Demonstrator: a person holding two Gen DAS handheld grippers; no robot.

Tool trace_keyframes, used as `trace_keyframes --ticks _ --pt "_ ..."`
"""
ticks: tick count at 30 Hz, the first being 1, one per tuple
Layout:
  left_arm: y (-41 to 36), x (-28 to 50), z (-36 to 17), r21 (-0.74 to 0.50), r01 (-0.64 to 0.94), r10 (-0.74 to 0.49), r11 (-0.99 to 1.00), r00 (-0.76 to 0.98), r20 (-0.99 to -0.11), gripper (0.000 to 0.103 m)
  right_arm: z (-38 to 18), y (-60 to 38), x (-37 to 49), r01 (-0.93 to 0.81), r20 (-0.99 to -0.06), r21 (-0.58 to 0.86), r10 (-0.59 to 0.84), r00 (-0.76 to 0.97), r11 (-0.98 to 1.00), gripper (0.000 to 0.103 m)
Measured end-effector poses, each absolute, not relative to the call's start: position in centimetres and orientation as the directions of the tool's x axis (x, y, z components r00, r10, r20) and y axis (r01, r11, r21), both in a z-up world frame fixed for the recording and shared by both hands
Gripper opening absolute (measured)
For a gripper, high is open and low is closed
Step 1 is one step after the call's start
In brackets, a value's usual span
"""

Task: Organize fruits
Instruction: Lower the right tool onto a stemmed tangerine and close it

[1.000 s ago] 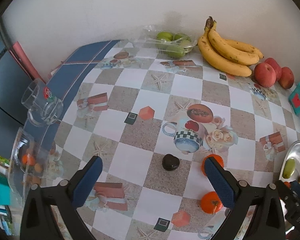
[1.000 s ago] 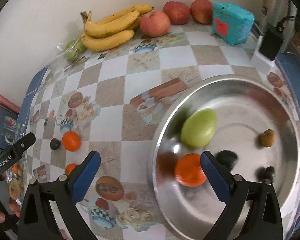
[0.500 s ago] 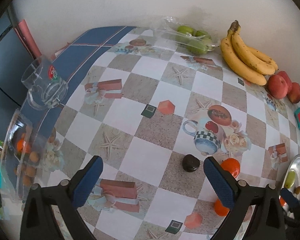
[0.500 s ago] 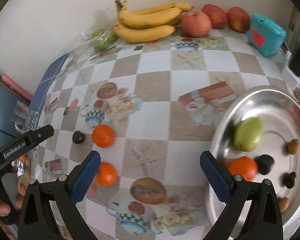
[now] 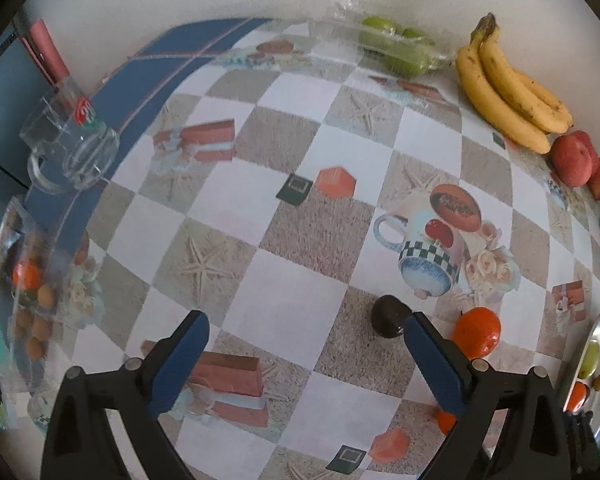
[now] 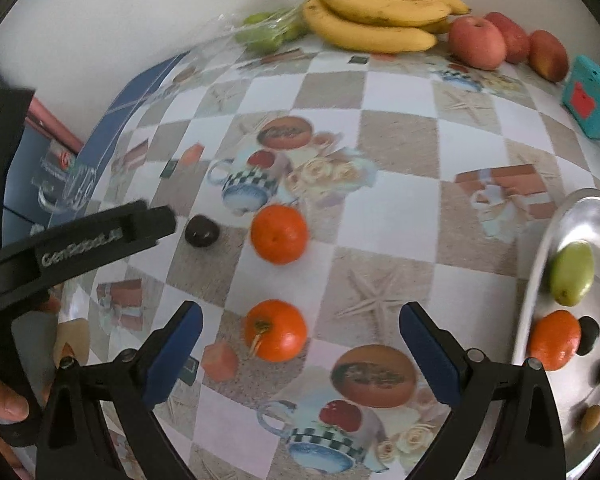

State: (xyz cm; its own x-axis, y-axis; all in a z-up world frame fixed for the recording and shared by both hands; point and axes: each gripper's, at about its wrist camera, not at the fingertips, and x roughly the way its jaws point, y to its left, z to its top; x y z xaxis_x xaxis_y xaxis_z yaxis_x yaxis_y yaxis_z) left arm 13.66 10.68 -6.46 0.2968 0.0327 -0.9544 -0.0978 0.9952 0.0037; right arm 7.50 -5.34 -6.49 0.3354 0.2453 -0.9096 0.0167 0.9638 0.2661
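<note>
My right gripper (image 6: pixel 300 322) is open and empty, with one orange (image 6: pixel 276 336) on the tablecloth between its fingers. A second orange (image 6: pixel 279 234) and a small dark fruit (image 6: pixel 202 231) lie farther out. A steel plate (image 6: pixel 540 280) at the right holds a green fruit (image 6: pixel 572 278), an orange (image 6: pixel 555 340) and several small dark and brown fruits. My left gripper (image 5: pixel 304 342) is open and empty, the dark fruit (image 5: pixel 386 316) just inside its right finger, an orange (image 5: pixel 477 335) beyond it.
Bananas (image 6: pixel 372 20), red apples (image 6: pixel 478 42) and bagged green fruit (image 6: pixel 266 32) line the back wall. A teal box (image 6: pixel 590 98) stands at the right. A glass mug (image 5: pixel 66 148) and a clear container of small fruits (image 5: pixel 24 292) sit at the table's left edge.
My right gripper swung left from over the steel plate to the oranges on the cloth. My left gripper moved left and closer to the table, the dark fruit now near its right finger.
</note>
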Motion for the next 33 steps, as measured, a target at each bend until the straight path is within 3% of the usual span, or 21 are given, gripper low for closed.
trace_keyframes --ticks 13,24,33 --pt "9.8 13.9 -7.2 0.033 -0.079 0.054 0.996 0.279 -0.959 0.099 -8.1 -2.9 7.7 -0.042 -0.927 0.240 0.241 0.286 0.970 0.070" --pt "9.9 14.0 -6.9 -0.005 -0.078 0.018 0.997 0.287 -0.958 0.098 -7.9 -3.2 7.6 -0.041 -0.919 0.268 0.268 0.290 0.963 0.038" --pt "9.1 14.2 -6.9 -0.013 -0.053 0.003 0.998 0.303 -0.953 0.096 -6.0 -4.7 7.5 -0.012 -0.886 0.335 0.319 0.337 0.942 0.038"
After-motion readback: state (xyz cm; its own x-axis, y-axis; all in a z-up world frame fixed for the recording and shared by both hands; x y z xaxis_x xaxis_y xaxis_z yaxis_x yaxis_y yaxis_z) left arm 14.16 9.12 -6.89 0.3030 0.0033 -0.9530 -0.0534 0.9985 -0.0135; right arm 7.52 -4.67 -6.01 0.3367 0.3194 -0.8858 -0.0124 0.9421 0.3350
